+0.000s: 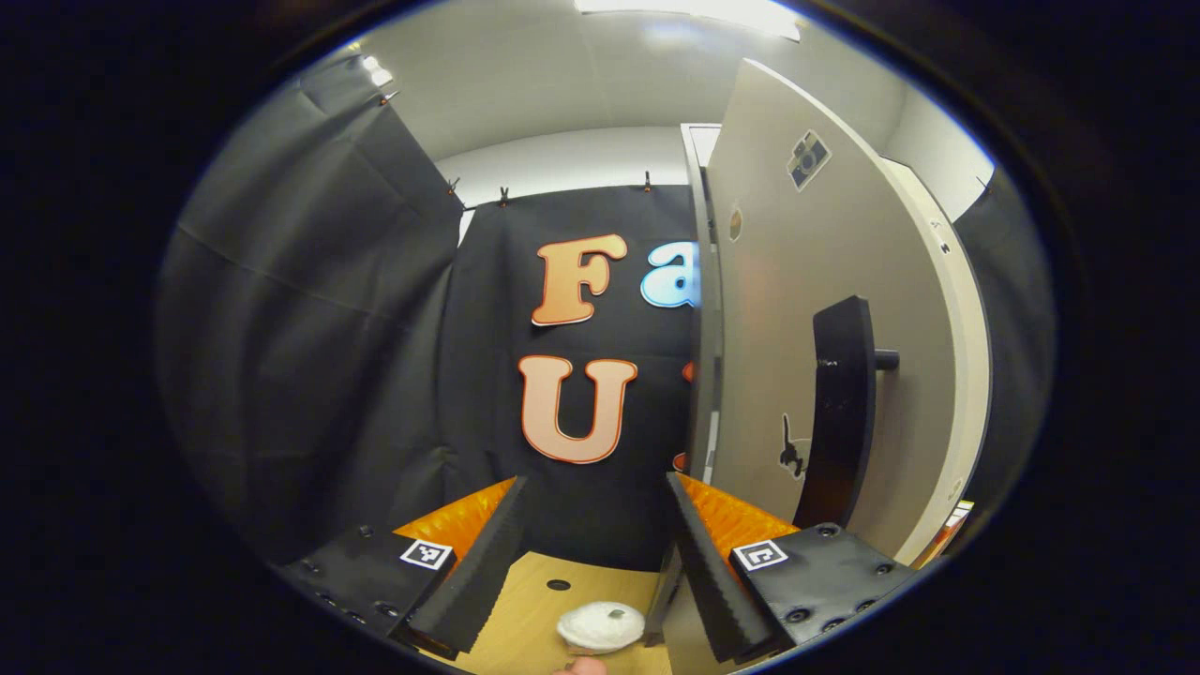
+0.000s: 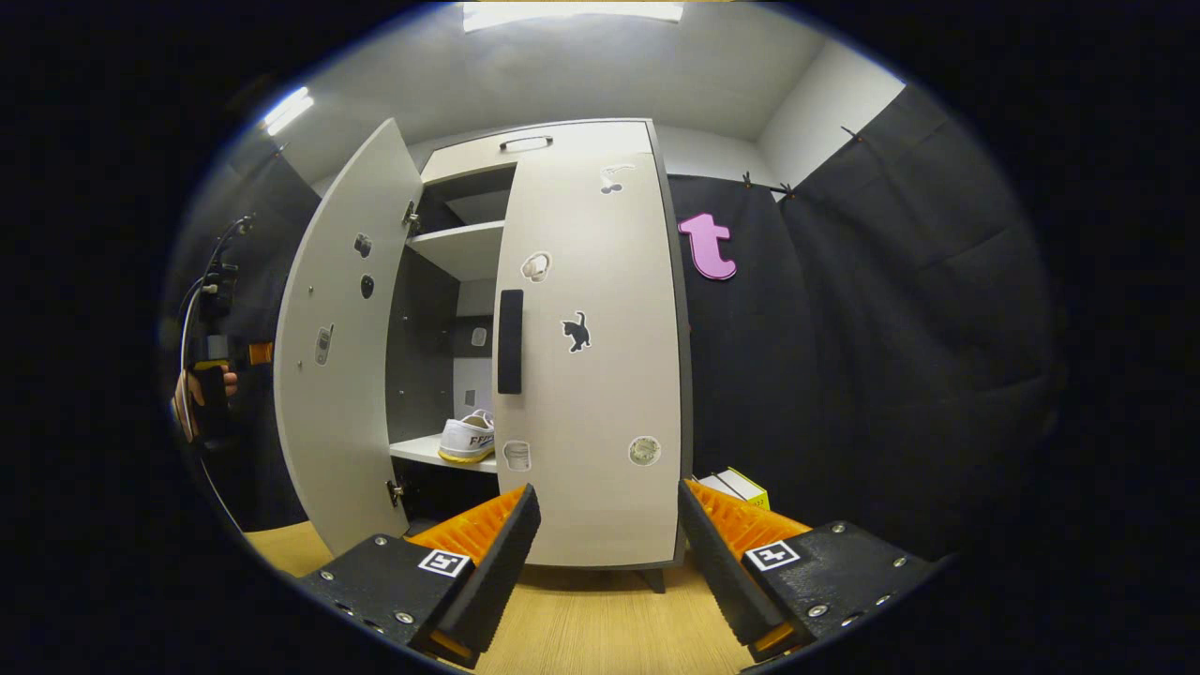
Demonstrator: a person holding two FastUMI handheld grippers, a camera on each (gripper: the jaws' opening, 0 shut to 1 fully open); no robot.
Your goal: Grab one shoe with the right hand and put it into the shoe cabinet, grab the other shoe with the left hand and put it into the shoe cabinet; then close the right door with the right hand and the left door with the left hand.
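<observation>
1. Shoe cabinet [image 2: 581, 356] stands ahead of the right gripper [image 2: 607, 534], on the wooden floor [image 2: 600, 628].
2. Right door [image 2: 591, 375] sits flat against the cabinet front; its dark handle [image 2: 509, 340] runs along its left edge.
3. Left door [image 2: 333, 375] stands swung outward, leaving the left half of the interior exposed.
4. A white shoe [image 2: 469, 437] lies on the lower shelf [image 2: 427, 452], near that shelf's front edge, just left of the right door's edge and well apart from the right gripper, above and left of its fingers.
5. Right gripper's fingers are spread apart with nothing between them.
6. Left gripper [image 1: 595, 534] likewise has its fingers apart and empty; the left door [image 1: 825, 356] rises just to its right, its handle [image 1: 842, 412] near the right finger, not touching.
7. A hand [image 2: 192, 403] holding the left gripper shows beyond the left door's outer edge in the right gripper view.
8. A small white round object [image 1: 601, 626] lies on the floor between the left gripper's fingers.
</observation>
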